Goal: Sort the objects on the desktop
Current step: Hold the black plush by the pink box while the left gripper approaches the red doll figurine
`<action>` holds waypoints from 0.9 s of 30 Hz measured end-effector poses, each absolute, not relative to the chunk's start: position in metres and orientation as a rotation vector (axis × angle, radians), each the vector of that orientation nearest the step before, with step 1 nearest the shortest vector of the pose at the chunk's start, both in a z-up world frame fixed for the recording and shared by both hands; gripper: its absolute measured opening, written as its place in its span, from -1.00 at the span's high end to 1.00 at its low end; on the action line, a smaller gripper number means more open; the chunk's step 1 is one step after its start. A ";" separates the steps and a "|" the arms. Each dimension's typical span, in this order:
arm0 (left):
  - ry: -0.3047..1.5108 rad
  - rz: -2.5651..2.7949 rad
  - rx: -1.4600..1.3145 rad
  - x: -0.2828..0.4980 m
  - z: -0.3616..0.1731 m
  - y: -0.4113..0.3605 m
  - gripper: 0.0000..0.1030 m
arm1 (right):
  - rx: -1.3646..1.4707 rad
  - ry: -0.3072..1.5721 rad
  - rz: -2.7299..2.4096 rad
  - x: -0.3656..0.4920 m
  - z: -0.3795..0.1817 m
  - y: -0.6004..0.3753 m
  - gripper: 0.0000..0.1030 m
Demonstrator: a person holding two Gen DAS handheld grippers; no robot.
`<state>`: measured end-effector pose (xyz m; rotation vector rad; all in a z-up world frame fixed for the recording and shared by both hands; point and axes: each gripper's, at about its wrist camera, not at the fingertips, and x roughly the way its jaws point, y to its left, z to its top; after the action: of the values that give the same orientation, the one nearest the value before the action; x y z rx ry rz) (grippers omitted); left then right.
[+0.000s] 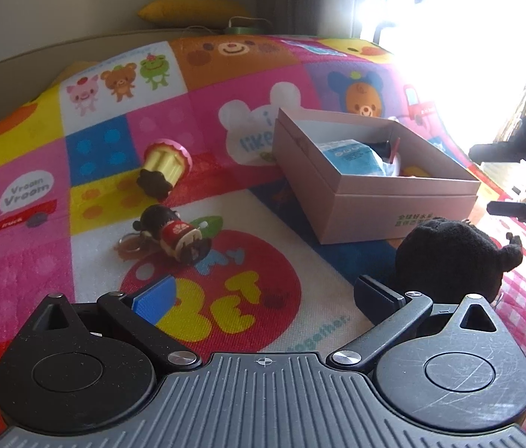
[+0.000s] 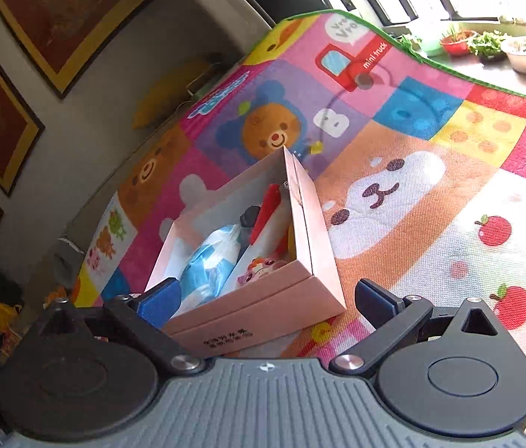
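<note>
Both jaws are spread, empty; the box (image 2: 263,298) is framed between the right ones, plush (image 1: 449,257) beside the left.

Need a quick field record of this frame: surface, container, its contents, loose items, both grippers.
surface: patchwork cartoon play mat
container: pink box, lid off, resting on the mat
in box: blue packet, small pink toy, red item, others unclear
loose on mat: cupcake toy on its side, doll keychain on its side, black plush beside the box
left gripper: open, empty, over the mat
right gripper: open, nothing held, box corner between the fingers
</note>
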<state>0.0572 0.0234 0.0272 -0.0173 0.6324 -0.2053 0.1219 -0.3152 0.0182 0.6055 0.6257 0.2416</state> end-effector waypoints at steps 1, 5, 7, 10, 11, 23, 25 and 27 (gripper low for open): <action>0.627 -0.201 -0.007 0.057 0.027 0.025 -1.00 | 0.604 0.631 0.245 0.128 0.017 -0.311 -0.93; 0.626 -0.174 -0.008 0.062 0.026 0.034 -1.00 | 0.565 0.636 0.259 0.139 0.022 -0.287 -1.00; 0.620 -0.161 -0.010 0.068 0.027 0.037 -1.00 | 0.543 0.644 0.301 0.140 0.024 -0.280 -1.00; 0.604 -0.129 0.008 0.079 0.027 0.041 -1.00 | 0.521 0.649 0.332 0.136 0.024 -0.278 -1.00; 0.602 -0.114 0.017 0.083 0.027 0.043 -1.00 | 0.515 0.642 0.336 0.133 0.024 -0.279 -1.00; 0.624 -0.069 -0.007 0.107 0.019 0.051 -1.00 | 0.094 0.567 0.420 0.050 0.026 -0.244 -1.00; 0.622 -0.075 -0.001 0.106 0.019 0.049 -1.00 | 0.045 0.588 0.432 0.052 0.018 -0.229 -1.00; 0.614 -0.079 -0.001 0.103 0.020 0.050 -1.00 | 0.032 0.607 0.439 0.058 0.012 -0.219 -0.99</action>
<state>0.1033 0.0498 0.0202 -0.0010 0.6138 -0.0794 0.0584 -0.2191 0.0117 0.0323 0.6074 0.4393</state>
